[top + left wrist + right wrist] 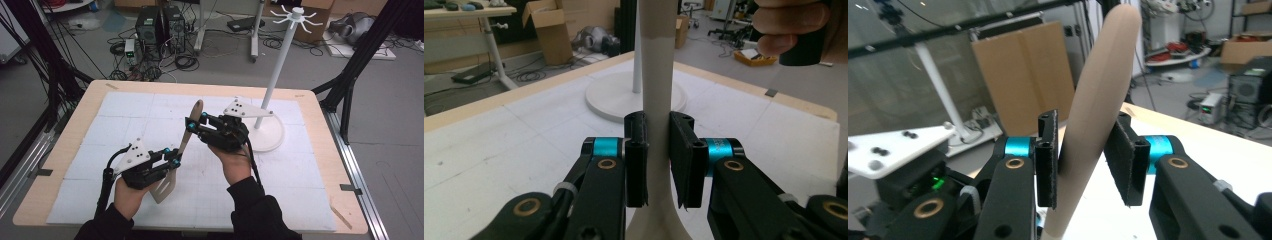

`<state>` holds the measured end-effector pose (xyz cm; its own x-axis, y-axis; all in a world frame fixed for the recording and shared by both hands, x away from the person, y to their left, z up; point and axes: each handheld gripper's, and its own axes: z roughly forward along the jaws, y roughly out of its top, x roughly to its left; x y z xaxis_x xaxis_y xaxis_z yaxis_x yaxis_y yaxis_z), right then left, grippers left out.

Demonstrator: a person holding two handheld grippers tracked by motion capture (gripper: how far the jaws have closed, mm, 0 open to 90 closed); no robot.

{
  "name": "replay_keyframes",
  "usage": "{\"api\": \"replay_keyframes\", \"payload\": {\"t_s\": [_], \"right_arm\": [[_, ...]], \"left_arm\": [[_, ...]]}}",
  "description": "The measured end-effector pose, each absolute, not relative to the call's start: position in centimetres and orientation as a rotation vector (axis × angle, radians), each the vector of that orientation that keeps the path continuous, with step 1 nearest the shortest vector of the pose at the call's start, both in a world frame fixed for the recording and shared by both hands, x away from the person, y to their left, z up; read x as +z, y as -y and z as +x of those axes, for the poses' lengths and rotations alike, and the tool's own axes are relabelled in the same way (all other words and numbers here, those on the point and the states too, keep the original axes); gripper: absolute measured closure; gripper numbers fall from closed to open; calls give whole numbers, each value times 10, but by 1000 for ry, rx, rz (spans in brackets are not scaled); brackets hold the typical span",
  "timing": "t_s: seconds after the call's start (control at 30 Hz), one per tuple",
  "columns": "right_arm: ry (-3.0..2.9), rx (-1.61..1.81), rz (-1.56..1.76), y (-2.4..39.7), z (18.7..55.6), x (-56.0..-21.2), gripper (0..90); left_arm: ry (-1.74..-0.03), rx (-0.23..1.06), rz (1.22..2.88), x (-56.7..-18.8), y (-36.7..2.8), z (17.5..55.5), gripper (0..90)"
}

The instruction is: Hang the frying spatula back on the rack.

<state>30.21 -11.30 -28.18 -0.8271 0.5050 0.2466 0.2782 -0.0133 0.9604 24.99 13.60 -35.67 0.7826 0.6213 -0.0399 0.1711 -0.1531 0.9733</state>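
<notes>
My left gripper (172,159) clamps the beige wooden spatula (186,136) low on its neck, above the desk; my right gripper's (194,124) half-closed jaws straddle its handle. Next: pinch firmly, then transfer.

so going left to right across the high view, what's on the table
left gripper → spatula → right gripper → white stand
</notes>
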Motion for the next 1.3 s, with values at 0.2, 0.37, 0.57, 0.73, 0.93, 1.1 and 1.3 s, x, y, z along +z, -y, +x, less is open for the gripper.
{"api": "replay_keyframes", "payload": {"t_s": [0.2,0.37,0.57,0.73,0.93,1.1,1.3], "right_arm": [[-2097,2026,785,112,301,-275,711],[-2116,2036,704,107,297,-268,724],[-2121,2053,664,112,298,-262,728],[-2139,2049,648,120,301,-257,728],[-2158,2013,623,135,305,-247,728],[-2122,2009,636,157,308,-237,727],[-2063,1983,696,187,319,-226,727]], "left_arm": [[-594,415,1685,-354,-139,250,769],[-574,384,1656,-353,-141,251,760],[-569,296,1574,-349,-154,258,514],[-574,312,1567,-348,-165,262,427],[-614,342,1582,-354,-184,266,231],[-706,386,1595,-366,-203,272,178],[-746,399,1605,-374,-207,273,183]]}}
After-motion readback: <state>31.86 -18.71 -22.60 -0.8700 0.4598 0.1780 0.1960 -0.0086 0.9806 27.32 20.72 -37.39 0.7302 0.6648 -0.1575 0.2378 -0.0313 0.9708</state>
